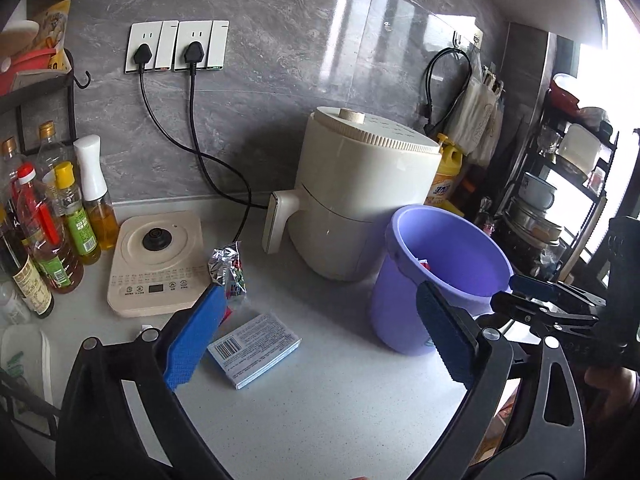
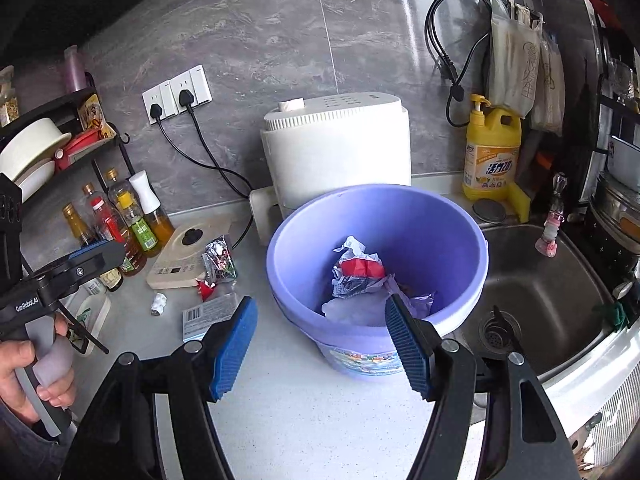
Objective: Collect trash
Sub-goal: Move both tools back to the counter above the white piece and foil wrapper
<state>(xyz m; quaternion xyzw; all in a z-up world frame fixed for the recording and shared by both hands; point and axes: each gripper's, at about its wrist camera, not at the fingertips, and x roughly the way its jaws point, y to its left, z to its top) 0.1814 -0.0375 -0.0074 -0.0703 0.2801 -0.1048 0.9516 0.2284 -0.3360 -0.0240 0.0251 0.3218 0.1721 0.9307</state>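
Grey marble tiles are backing the white countertop (image 1: 340, 412) in my left wrist view. My left gripper (image 1: 320, 332) is hanging released, nothing between its pads, over a blue carton (image 1: 254, 350) whose print is too small to read; its pad is hiding part of the foil wrapper (image 1: 228, 266).

From my right wrist view, my right gripper (image 2: 322, 346) is gaping empty before the purple bucket (image 2: 440, 240), which is holding crumpled trash (image 2: 358, 274). "GenRobot.AI" is showing on the left gripper's body.

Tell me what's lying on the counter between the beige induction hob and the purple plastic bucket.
Left wrist view: a crumpled foil snack wrapper and a flat light-blue barcoded box lie between the hob and the bucket.
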